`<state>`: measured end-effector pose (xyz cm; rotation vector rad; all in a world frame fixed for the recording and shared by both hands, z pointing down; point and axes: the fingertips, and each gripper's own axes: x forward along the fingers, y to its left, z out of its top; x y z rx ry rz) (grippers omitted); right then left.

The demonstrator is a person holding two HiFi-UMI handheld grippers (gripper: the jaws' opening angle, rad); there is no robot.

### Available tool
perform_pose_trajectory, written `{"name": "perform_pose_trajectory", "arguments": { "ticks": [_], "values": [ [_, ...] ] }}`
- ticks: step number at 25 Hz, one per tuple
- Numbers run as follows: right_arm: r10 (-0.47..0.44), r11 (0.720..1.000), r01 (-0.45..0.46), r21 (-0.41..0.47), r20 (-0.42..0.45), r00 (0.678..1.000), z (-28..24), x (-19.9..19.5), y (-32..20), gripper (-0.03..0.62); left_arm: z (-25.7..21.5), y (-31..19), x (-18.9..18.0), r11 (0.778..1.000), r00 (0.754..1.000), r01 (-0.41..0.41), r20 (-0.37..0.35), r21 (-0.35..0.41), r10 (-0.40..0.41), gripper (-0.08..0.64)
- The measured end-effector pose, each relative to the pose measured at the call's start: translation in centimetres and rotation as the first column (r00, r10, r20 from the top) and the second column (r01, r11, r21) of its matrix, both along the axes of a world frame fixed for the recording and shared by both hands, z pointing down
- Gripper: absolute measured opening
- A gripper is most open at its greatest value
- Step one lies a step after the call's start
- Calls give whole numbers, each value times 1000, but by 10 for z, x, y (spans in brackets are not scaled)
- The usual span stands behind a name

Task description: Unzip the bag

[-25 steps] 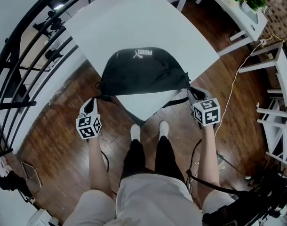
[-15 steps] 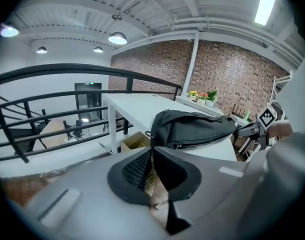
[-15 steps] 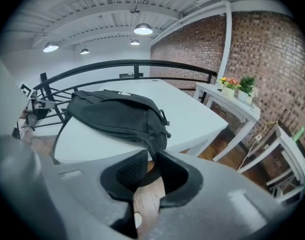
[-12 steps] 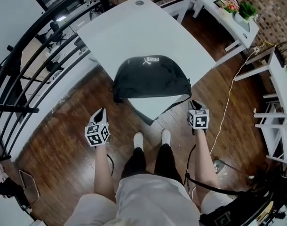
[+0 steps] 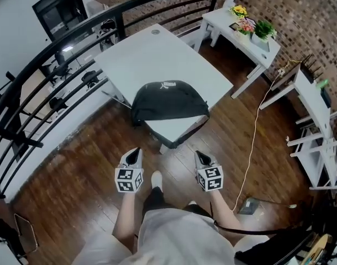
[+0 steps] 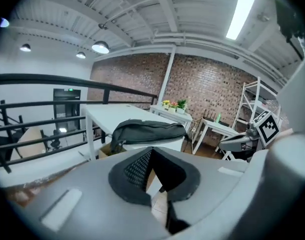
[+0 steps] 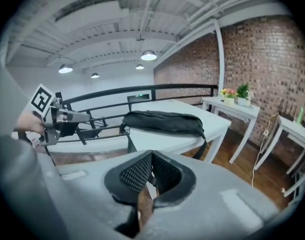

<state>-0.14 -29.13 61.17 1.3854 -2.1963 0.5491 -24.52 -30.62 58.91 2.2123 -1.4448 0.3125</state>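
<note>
A black bag (image 5: pixel 168 100) with a white logo lies on the near corner of the white table (image 5: pixel 152 54), its strap hanging off the edge. The bag also shows ahead in the left gripper view (image 6: pixel 147 130) and in the right gripper view (image 7: pixel 162 121). My left gripper (image 5: pixel 134 152) and right gripper (image 5: pixel 200 156) hang over the wooden floor, well short of the table and apart from the bag. Both point toward the bag. The jaws of each are closing and stand together, left (image 6: pixel 151 151) and right (image 7: pixel 152 156), with nothing between them.
A black railing (image 5: pixel 58 65) curves along the left and behind the table. A small white table with potted flowers (image 5: pixel 243 35) stands at the back right. A white cable (image 5: pixel 254 137) runs over the floor at the right, beside white shelving (image 5: pixel 317 109).
The person has stepped back from the table. Both grippers have drawn away from the bag's ends and now hang over the floor near the body. The bag has stayed on the corner.
</note>
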Motion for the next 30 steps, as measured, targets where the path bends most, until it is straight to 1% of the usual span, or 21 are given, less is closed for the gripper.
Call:
{"name": "perform_pose_trajectory", "arguments": {
  "ticks": [3, 5, 7, 9, 11, 13, 15, 17, 18, 20, 23, 25, 26, 28, 30],
  "values": [
    [7, 993, -21, 112, 123, 992, -51, -5, 17, -8, -51, 22, 39, 990, 1000, -24, 4, 139, 24, 18],
    [-44, 978, 10, 209, 160, 986, -90, -6, 42, -8, -85, 51, 63, 974, 1000, -26, 8, 223, 25, 18],
    [-96, 953, 39, 300, 177, 980, -124, 6, 83, -8, -114, 94, 91, 955, 1000, -17, 8, 297, 15, 17],
    [-124, 934, 43, 356, 208, 970, -146, 32, 140, -8, -137, 153, 126, 936, 1000, -10, 13, 351, 5, 18],
    [-141, 922, 40, 385, 239, 961, -158, 64, 203, -8, -150, 219, 167, 925, 1000, -12, 19, 380, 5, 17],
    [-146, 918, 32, 396, 262, 954, -165, 94, 257, -8, -153, 277, 209, 922, 1000, -20, 22, 388, 12, 17],
    [-141, 924, 25, 382, 278, 950, -168, 117, 299, -8, -154, 322, 243, 927, 999, -33, 28, 374, 24, 17],
    [-135, 934, 25, 357, 286, 949, -175, 127, 334, -8, -165, 357, 264, 933, 999, -48, 33, 356, 39, 17],
    [-136, 934, 27, 357, 285, 949, -183, 128, 351, -8, -175, 372, 269, 932, 998, -56, 38, 358, 46, 18],
    [-146, 919, 29, 392, 273, 951, -206, 123, 378, -9, -200, 395, 269, 921, 998, -61, 50, 385, 45, 17],
    [-144, 876, 20, 481, 222, 964, -241, 116, 398, -9, -231, 412, 257, 889, 998, -42, 55, 457, 19, 18],
    [-120, 853, -7, 522, 210, 970, -256, 114, 403, -9, -242, 420, 246, 864, 997, -48, 79, 501, 9, 17],
    [-111, 848, -19, 530, 213, 971, -260, 113, 404, -9, -246, 424, 241, 855, 996, -54, 90, 515, 8, 17],
    [-115, 848, -16, 529, 212, 970, -261, 105, 409, -9, -253, 437, 228, 844, 997, -37, 81, 535, -7, 18],
    [-123, 849, -7, 528, 211, 970, -261, 92, 417, -9, -252, 449, 207, 845, 997, 6, 57, 535, -43, 18]
  ]
}}
